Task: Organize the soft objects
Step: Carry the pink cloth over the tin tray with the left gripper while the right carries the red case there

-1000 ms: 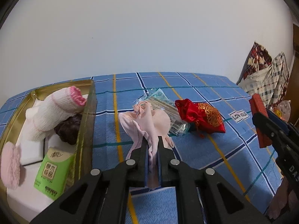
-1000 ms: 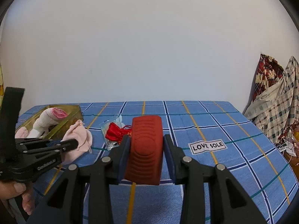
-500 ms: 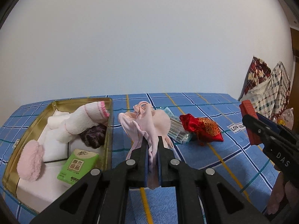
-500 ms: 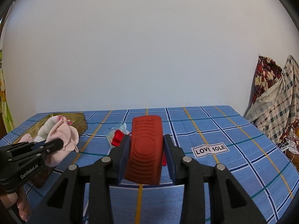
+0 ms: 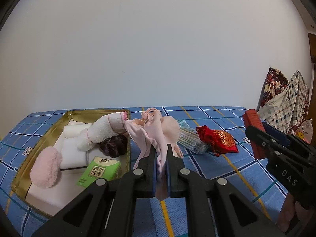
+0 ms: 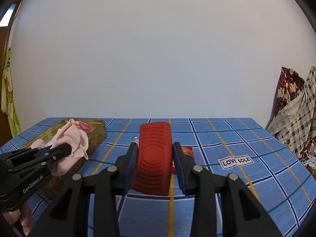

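Observation:
My left gripper point(image 5: 160, 154) is shut on a pale pink cloth point(image 5: 158, 130), held off the blue checked bedspread beside the right rim of the gold tin point(image 5: 128, 138). The tin holds a white and pink sock roll point(image 5: 102, 128), a pink puff point(image 5: 46, 169), a dark hair piece point(image 5: 113, 145), a green tissue pack point(image 5: 98, 170) and white foam blocks point(image 5: 73, 154). My right gripper point(image 6: 155, 154) is shut on a ribbed red block point(image 6: 154, 158). A red embroidered pouch point(image 5: 217, 141) and a clear packet point(image 5: 190, 139) lie on the bed.
A "LOVE SOLE" label point(image 6: 235, 161) is sewn on the bedspread at right. Plaid and floral fabrics point(image 5: 284, 102) are piled at the bed's far right. A white wall stands behind the bed. A person's fingers point(image 6: 19, 217) hold the left gripper.
The left gripper has carried the pink cloth leftward, and the tin now shows more fully in its view. The right gripper with the red block has shifted a little over the bed.

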`<state>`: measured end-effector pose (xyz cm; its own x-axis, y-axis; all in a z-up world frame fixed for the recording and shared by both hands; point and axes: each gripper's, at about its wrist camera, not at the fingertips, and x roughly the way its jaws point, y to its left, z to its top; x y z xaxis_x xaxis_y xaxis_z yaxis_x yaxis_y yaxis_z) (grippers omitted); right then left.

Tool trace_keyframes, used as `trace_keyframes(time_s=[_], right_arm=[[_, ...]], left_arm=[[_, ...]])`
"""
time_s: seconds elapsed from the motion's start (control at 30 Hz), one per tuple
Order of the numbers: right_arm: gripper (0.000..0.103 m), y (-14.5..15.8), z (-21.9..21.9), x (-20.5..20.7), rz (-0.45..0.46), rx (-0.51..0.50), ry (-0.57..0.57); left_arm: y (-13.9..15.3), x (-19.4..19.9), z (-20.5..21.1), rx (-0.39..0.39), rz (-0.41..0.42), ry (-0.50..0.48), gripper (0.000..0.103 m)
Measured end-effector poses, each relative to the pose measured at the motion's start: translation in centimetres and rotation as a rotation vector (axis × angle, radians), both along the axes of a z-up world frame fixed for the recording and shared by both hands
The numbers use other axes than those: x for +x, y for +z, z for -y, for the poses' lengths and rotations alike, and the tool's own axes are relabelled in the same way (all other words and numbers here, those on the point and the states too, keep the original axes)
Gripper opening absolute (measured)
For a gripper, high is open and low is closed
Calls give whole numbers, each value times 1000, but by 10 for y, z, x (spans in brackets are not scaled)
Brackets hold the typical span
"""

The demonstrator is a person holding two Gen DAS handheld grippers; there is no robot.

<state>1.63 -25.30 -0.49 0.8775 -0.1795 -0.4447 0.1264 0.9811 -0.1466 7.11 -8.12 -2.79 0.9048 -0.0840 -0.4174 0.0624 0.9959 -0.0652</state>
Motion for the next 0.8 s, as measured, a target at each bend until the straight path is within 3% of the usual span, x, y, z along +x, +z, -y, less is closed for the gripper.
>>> trace_keyframes(time_s=[0.8], right_arm=[[36,-10,-27,3,11,2,67]], left_arm=[[2,-21,-21,-29,34,62,8]])
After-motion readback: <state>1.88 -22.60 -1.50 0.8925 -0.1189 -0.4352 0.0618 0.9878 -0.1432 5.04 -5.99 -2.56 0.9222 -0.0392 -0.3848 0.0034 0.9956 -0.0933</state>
